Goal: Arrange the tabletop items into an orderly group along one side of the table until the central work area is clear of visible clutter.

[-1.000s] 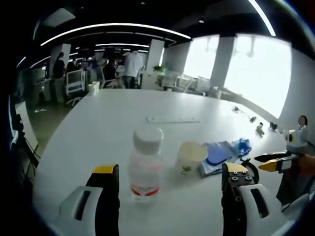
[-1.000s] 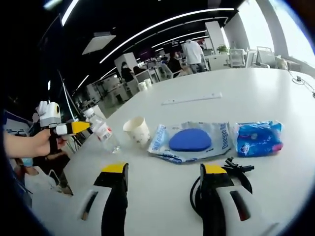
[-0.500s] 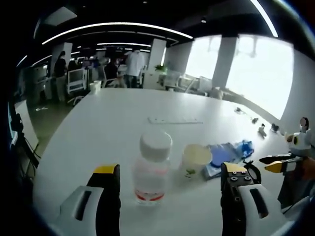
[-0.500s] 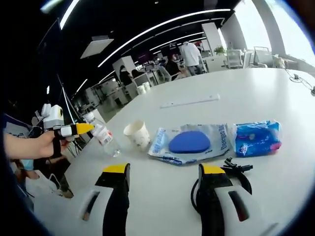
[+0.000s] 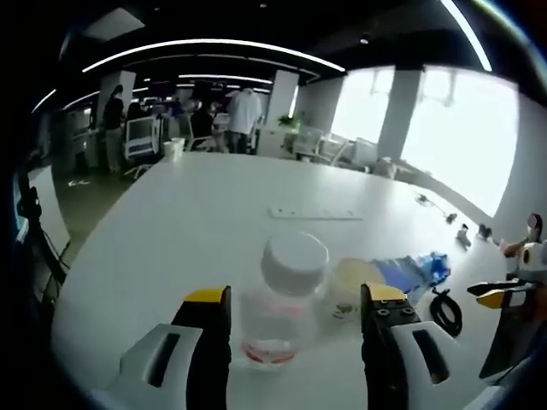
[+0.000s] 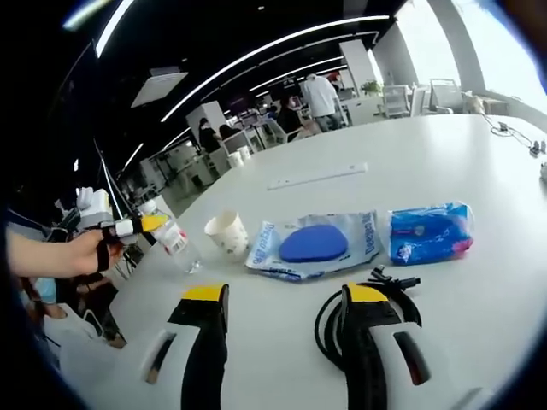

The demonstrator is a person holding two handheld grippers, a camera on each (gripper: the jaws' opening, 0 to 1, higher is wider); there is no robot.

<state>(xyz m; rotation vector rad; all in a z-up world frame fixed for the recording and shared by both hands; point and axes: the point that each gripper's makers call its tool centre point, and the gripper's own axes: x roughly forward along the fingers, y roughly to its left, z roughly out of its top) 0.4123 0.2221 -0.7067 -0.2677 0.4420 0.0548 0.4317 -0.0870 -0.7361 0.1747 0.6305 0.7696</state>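
Bottle [image 5: 286, 299] upright by cup [image 6: 226, 234], pouch [image 6: 314, 244], blue pack [image 6: 425, 231], cable [image 6: 363, 309].

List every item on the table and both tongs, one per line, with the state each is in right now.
bottle: upright, white cap on, between the open left tongs, not yet gripped
paper cup: upright, open top
clear pouch: lying flat, blue pad inside
blue packet: lying flat, closed
black cable: coiled, loose on the table
right tongs: open, holding nothing
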